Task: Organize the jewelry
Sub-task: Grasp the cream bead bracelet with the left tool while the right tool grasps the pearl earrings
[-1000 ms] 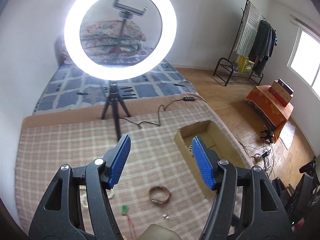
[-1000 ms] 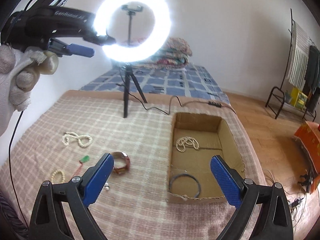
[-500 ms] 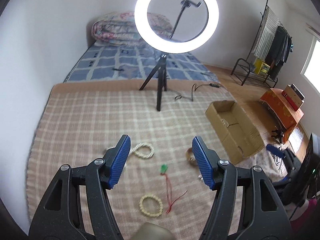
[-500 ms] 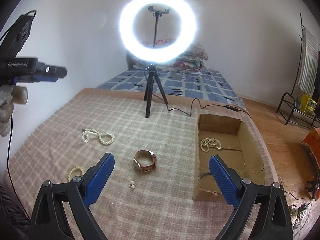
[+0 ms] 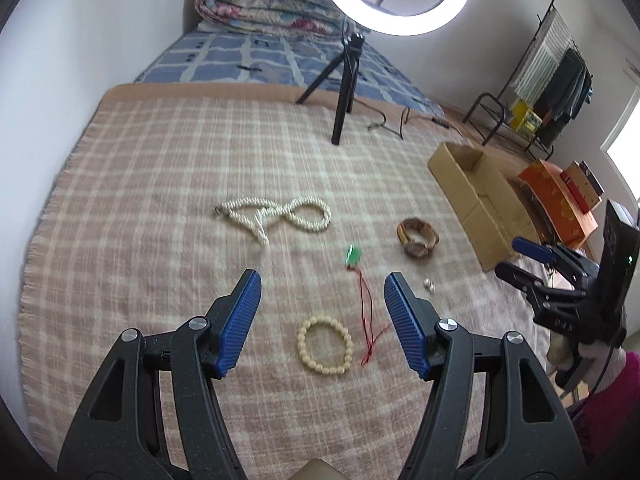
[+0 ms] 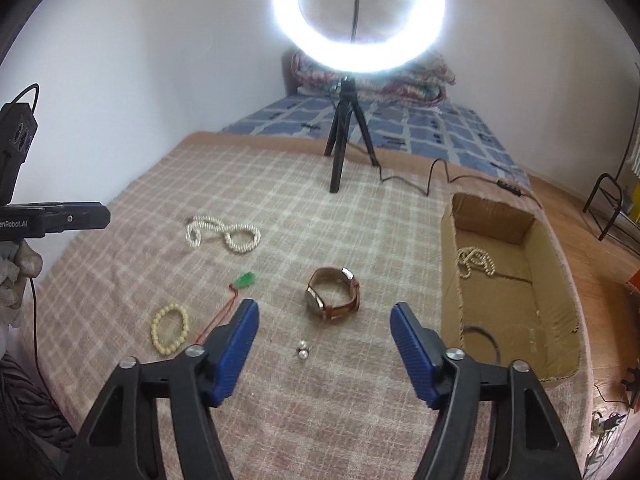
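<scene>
On the checked blanket lie a pearl necklace [image 5: 276,214] [image 6: 222,232], a cream bead bracelet [image 5: 325,345] [image 6: 169,330], a green pendant on a red cord [image 5: 353,257] [image 6: 242,281], a brown-strap watch [image 5: 417,237] [image 6: 333,293] and two small pearl earrings [image 5: 429,284] [image 6: 303,351]. A cardboard box [image 6: 560,288] [image 5: 476,200] at the right holds another pearl necklace [image 6: 475,261] and a dark ring [image 6: 480,340]. My left gripper [image 5: 322,320] is open and empty above the bead bracelet. My right gripper [image 6: 324,344] is open and empty above the earrings, near the watch.
A ring light on a black tripod [image 6: 344,136] [image 5: 344,92] stands at the blanket's far side, its cable [image 6: 440,176] trailing right. Folded quilts [image 5: 264,8] lie on the bed behind. A clothes rack [image 5: 552,80] and an orange box [image 5: 560,200] stand on the floor at right.
My left gripper has swung left and down from the box side to above the bracelet and pendant. My right gripper has shifted left from the box toward the watch. Both stayed open.
</scene>
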